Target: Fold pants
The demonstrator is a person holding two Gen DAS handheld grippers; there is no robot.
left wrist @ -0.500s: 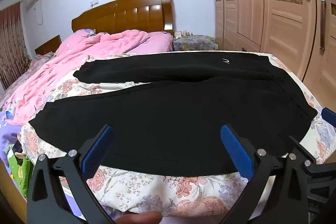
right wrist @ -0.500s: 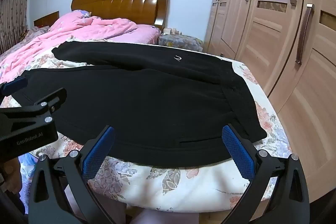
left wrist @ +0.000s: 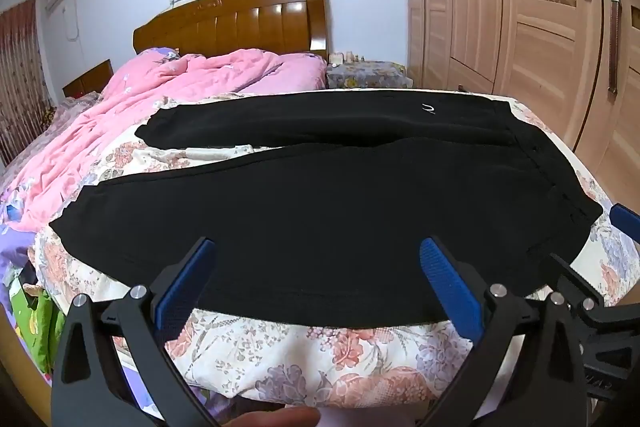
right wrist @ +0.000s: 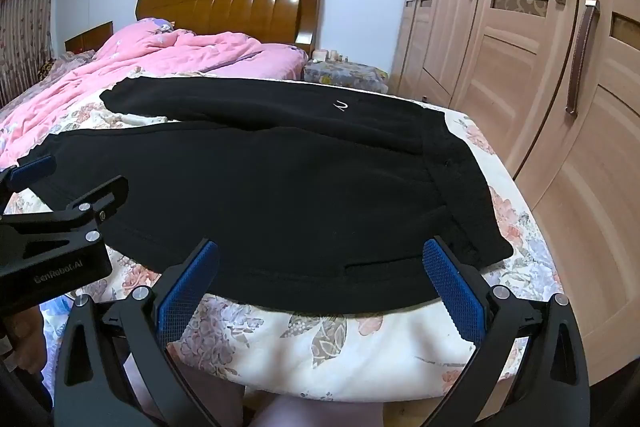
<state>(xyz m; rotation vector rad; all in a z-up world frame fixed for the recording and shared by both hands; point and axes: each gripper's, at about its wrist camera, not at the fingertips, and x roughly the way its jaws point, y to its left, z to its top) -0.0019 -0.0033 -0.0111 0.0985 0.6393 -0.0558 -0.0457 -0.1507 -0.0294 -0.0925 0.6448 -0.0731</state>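
Observation:
Black pants [left wrist: 320, 203] lie spread flat across the foot of the bed, legs pointing left and waistband at the right; they also show in the right wrist view [right wrist: 280, 195]. A small white logo [right wrist: 341, 105] marks the far leg. My left gripper [left wrist: 316, 287] is open and empty, held just above the near hem of the pants. My right gripper [right wrist: 320, 287] is open and empty, over the near edge close to the waistband corner. The left gripper's body shows at the left of the right wrist view [right wrist: 60, 227].
A floral sheet [left wrist: 320, 359] covers the bed. A pink quilt [left wrist: 168, 95] is bunched at the far left before a wooden headboard [left wrist: 240, 19]. Wardrobe doors [right wrist: 540, 47] stand to the right. A nightstand [left wrist: 366, 77] sits beside the bed.
Both grippers have shifted very slightly; the view is almost the same. The pants have not moved.

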